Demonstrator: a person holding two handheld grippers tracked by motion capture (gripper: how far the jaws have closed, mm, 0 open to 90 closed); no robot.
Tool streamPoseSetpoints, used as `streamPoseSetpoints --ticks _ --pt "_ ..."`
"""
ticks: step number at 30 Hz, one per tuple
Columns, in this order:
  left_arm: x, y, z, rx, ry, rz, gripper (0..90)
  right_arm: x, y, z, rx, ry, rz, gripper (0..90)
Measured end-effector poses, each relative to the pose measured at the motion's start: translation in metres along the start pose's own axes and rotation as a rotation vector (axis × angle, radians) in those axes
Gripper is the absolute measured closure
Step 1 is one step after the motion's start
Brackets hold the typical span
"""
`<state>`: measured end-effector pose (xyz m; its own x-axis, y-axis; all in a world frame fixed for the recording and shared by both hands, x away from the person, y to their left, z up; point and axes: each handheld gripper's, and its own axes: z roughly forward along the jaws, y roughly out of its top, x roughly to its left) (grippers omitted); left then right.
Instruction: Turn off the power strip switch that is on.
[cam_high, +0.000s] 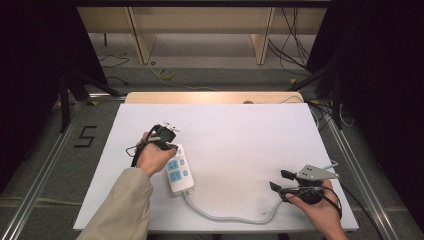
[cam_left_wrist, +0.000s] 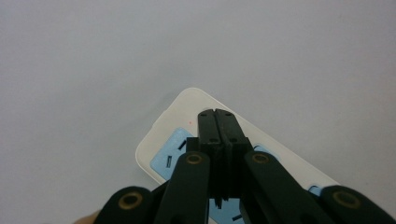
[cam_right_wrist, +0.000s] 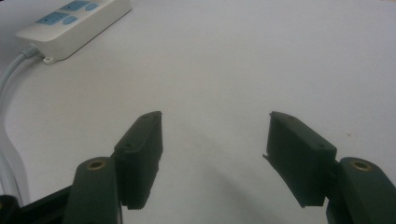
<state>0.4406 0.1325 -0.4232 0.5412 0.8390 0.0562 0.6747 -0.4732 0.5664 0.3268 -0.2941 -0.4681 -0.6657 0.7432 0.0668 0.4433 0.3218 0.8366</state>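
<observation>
A white power strip with blue sockets lies left of the table's middle. Its grey cable curves along the front edge towards the right. My left gripper points down at the strip's far end. In the left gripper view its jaws are pressed together, shut, with the tips over the strip near a blue socket; I see nothing between them. My right gripper hovers near the front right, open and empty. The strip lies far off at the upper left of the right gripper view.
The white table top has bare room in the middle and at the back. The cable's loop runs close to my right gripper's left jaw. Beyond the table are a wooden frame and cables on the floor.
</observation>
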Motion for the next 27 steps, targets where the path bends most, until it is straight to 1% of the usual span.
streamPoseSetpoints --ticks 9,12,14,27 --pt "-0.0001 0.0024 0.0024 0.012 0.001 0.008 89.8 0.0004 0.0004 -0.0002 -0.001 -0.003 -0.002 36.9" --pt "-0.0005 0.0035 0.003 0.009 0.0 0.001 89.8 0.0007 0.0003 -0.0002 0.002 -0.005 -0.001 36.9" --pt "-0.0005 0.0046 0.0031 0.015 -0.002 0.008 89.8 0.0008 0.0004 -0.0001 -0.001 -0.004 -0.001 36.9" --pt "-0.0027 0.009 0.0082 0.027 -0.005 0.012 89.8 0.0005 0.0006 -0.0007 0.002 -0.004 -0.003 36.9"
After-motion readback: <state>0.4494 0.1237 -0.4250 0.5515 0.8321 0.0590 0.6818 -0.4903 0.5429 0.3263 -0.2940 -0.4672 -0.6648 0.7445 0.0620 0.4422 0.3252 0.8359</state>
